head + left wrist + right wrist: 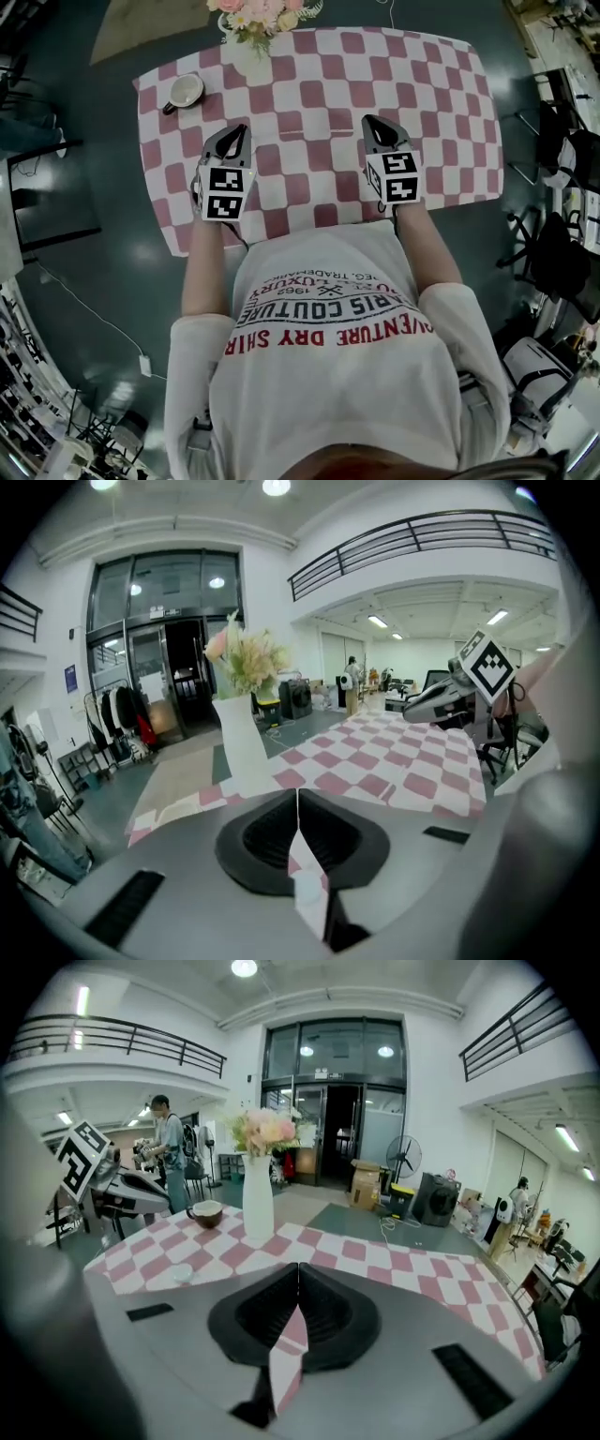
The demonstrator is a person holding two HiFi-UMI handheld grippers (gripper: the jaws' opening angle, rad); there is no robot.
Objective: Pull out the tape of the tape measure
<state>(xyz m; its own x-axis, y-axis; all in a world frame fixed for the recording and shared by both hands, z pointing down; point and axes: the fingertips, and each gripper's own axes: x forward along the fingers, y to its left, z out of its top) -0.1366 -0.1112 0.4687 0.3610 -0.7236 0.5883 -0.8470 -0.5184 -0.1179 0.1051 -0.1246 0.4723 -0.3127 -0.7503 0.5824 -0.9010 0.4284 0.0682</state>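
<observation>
We cannot pick out the tape measure for certain: the only candidate is a small pale round thing (179, 1274) lying on the checked worktop (450, 103), and it is too small for us to tell whether it has a case or a tape tab. In the right gripper view it lies at about 9 o'clock from the right claw (371, 122), near it but not touching. The head view does not resolve it at all. The left claw (240, 131) is closed, tips together with nothing between them, and the right claw is likewise closed and empty. Both hover over the near half of the worktop, well apart from each other, at roughly 7 and 5 o'clock of the cloth. We judge that the pull has not begun, so the step in hand is to find and secure the case. To do that well, we would part one claw first and come down over the body of the case. We would clamp it squarely so it cannot spin, then bring the other claw to the tab and close on the tab alone. The pull should run straight and level, away from the case, so the tape does not kink or slip. Farther out, a cup (186, 91) stands at 10 o'clock on the worktop. A vase of flowers (255, 23) stands at 12 o'clock on the far edge, and both are clear of the claws.
</observation>
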